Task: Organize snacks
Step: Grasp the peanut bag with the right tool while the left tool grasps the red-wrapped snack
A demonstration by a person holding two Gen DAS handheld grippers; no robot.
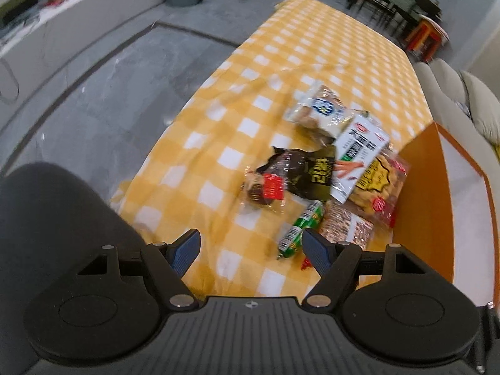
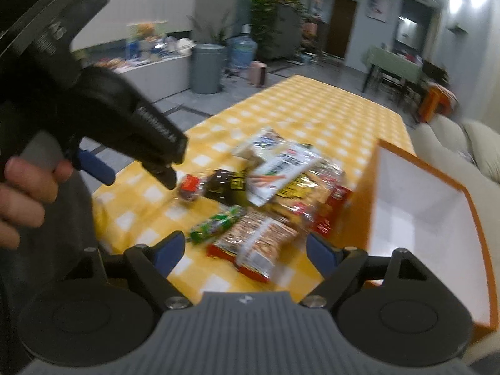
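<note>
Left tongs (image 1: 251,245): we see the blue pads standing wide apart with nothing between them, hovering over the near edge of the bench; in the right wrist view a hand (image 2: 22,193) grips the handle at the far left.
Bench (image 1: 312,47): covered in a yellow and white checked cloth, rumpled near us, with grey floor to its left.
Snack pile: it sits on the cloth towards the right side of the bench, packets overlapping, all of it blurred in both views.
Dark round snack (image 1: 265,189): leftmost in the pile, clear wrap with a red label, lying on the cloth.
Black packet (image 1: 307,173): just right of it, with yellow lettering, partly under the white packet.
Green tube packet (image 1: 300,228): nearest the left tongs, lying slantwise on the cloth.
Clear bread packet (image 1: 318,109): farthest from us, with a blue and white label.
White packet (image 1: 359,153): on top of the heap, with black lettering and orange sticks printed on it.
Yellow-label biscuit packet (image 1: 379,181): under the white one, touching the side of the box.
Brown cracker packet (image 2: 259,247): closest to the right tongs, red edged, beside the green tube.
Orange box (image 2: 475,218): at the right edge of the bench, white inside, nothing visible in it.
Right tongs (image 2: 246,251): pads well apart, gripping nothing, poised above the cracker packet.
</note>
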